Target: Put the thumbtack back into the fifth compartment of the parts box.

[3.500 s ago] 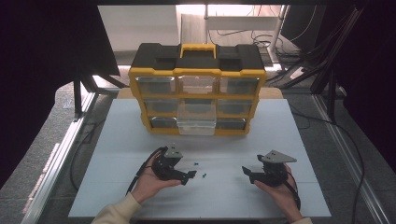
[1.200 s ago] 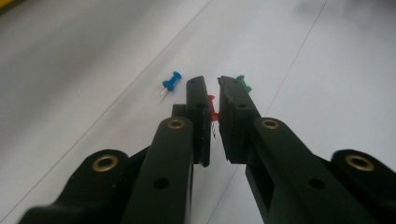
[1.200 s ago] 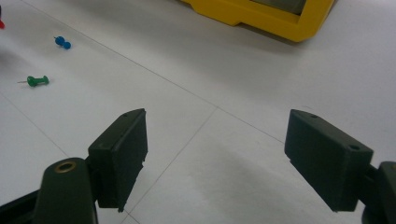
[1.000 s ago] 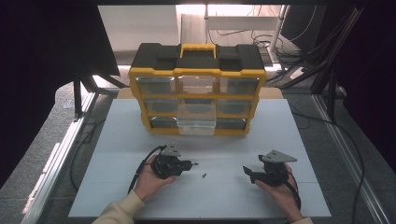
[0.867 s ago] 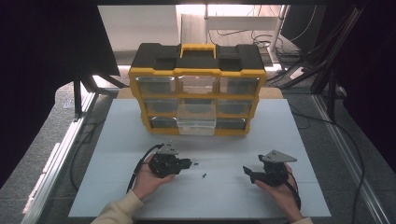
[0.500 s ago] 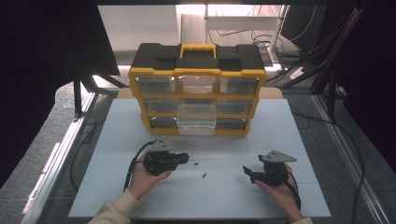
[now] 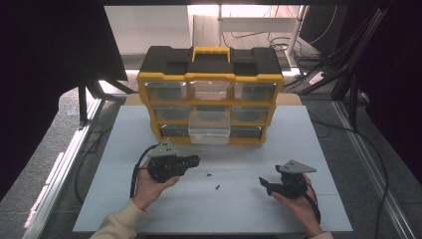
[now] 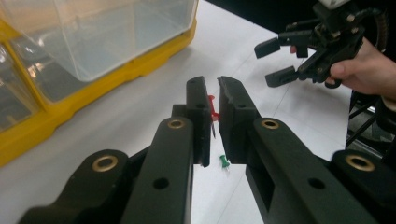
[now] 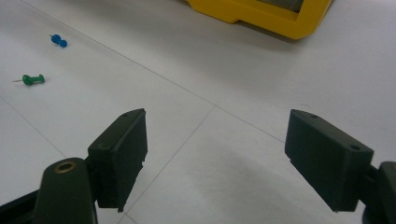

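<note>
Left gripper (image 8: 214,114) clamped on red pushpin (image 8: 212,109) — centre of left gripper view, pin pinched at pad tips, needle pointing down. Open clear drawer (image 7: 209,130) of yellow organizer (image 7: 211,82) at centre of high view, likely target. Right gripper (image 9: 215,158) jaws wide apart, empty, lower right of high view. Green pushpin (image 9: 31,80) and blue pushpin (image 9: 58,41) loose on tabletop (image 7: 318,144). Risk: thin grip on tiny head — pin may twist or slip out mid-carry, drop short of drawer.
</note>
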Tool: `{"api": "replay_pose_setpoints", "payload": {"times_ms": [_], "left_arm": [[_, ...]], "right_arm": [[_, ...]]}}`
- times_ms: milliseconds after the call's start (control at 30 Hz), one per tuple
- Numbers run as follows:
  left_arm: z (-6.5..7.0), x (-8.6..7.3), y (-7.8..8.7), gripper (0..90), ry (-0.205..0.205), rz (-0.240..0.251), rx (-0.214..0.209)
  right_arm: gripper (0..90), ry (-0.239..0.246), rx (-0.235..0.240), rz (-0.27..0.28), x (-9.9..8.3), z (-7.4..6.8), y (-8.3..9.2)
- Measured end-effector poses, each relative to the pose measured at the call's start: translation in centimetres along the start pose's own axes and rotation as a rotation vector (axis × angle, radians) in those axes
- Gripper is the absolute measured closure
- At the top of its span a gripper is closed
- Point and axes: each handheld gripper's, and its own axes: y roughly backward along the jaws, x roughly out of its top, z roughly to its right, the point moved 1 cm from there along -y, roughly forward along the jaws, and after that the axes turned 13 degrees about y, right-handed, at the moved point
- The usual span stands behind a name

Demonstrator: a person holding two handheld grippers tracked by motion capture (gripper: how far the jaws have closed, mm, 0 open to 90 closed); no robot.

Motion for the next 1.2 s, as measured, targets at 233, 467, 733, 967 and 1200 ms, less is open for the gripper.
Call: {"api": "replay_pose_setpoints", "payload": {"times_ms": [233, 467, 733, 967, 1200], "left_arm": [[0.3, 1.3, 0.9, 82.7, -0.012, 0.049, 0.001], [1.0, 3.3, 1.8, 82.7, -0.021, 0.096, -0.014], [1.6, 5.0, 2.1, 82.6, -0.037, 0.134, -0.022], [1.9, 6.8, 2.2, 82.5, -0.054, 0.162, -0.014], [1.3, 8.3, 2.2, 82.4, -0.048, 0.186, 0.017]], "right_arm": [[21.8, -0.002, -0.004, 0.005, 0.0, 0.0, 0.1], [21.7, -0.010, 0.004, 0.011, 0.0, 0.0, 0.2], [21.7, -0.006, 0.003, 0.009, 0.0, 0.1, 0.1], [21.7, -0.010, -0.001, 0.007, 0.0, 0.1, 0.1], [21.7, -0.012, -0.007, 0.006, -0.1, 0.2, 0.1]]}}
